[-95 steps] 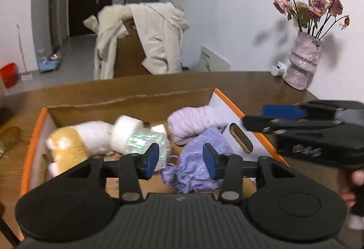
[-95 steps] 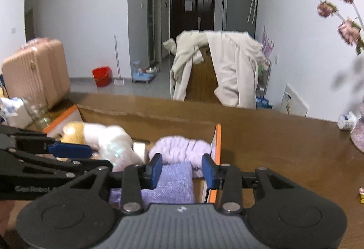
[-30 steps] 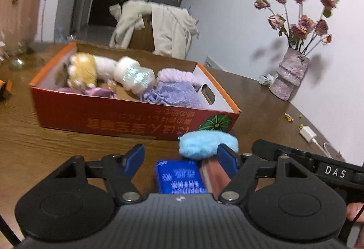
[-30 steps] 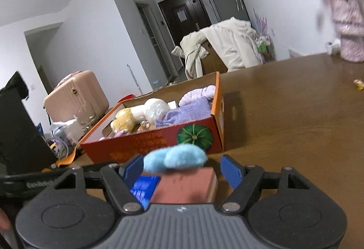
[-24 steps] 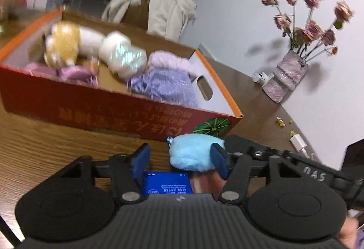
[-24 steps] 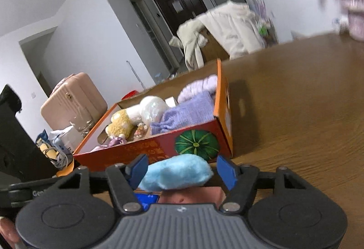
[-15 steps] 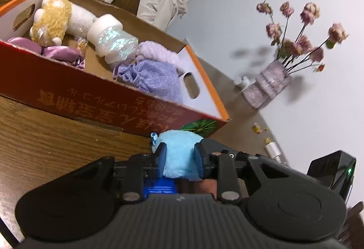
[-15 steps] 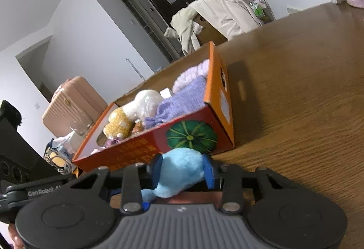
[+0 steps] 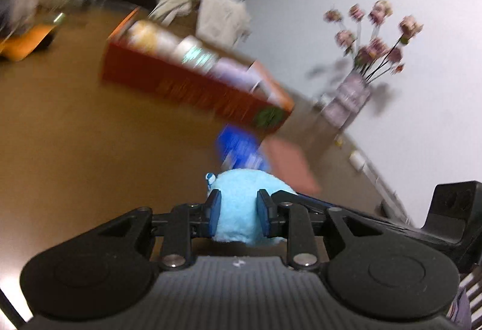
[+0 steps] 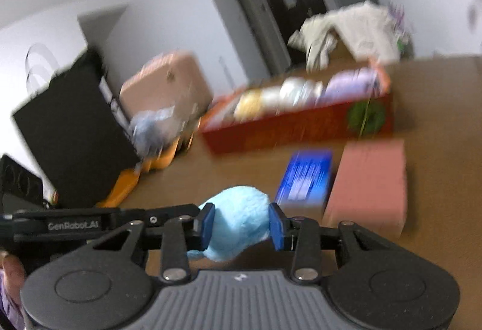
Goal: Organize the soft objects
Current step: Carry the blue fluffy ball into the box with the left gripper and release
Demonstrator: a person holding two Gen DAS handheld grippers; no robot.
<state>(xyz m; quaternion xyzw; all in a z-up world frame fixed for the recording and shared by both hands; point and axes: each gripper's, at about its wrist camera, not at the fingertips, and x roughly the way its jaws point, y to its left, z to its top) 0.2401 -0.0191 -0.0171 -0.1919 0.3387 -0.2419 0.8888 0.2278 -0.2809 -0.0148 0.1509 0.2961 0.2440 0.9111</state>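
A light blue plush toy [image 9: 241, 203] is squeezed between the fingers of my left gripper [image 9: 238, 217]. My right gripper [image 10: 241, 223] is shut on the same blue plush [image 10: 238, 218] from the other side. Both hold it above the wooden table [image 9: 90, 134]. The red cardboard box [image 9: 192, 89] of soft things stands farther back; in the right wrist view the box [image 10: 301, 125] holds a yellow and white plush [image 10: 253, 104] and purple cloths [image 10: 352, 83]. Both views are blurred by motion.
A blue packet [image 10: 304, 177] and a pink block [image 10: 370, 179] lie on the table in front of the box. A vase of dried roses [image 9: 355, 95] stands at the back right. A pink suitcase [image 10: 165, 83] and black case [image 10: 66, 131] stand left.
Both grippers have closed on the blue plush and lifted it off the pink block, pulling back from the box. The views swung and blurred.
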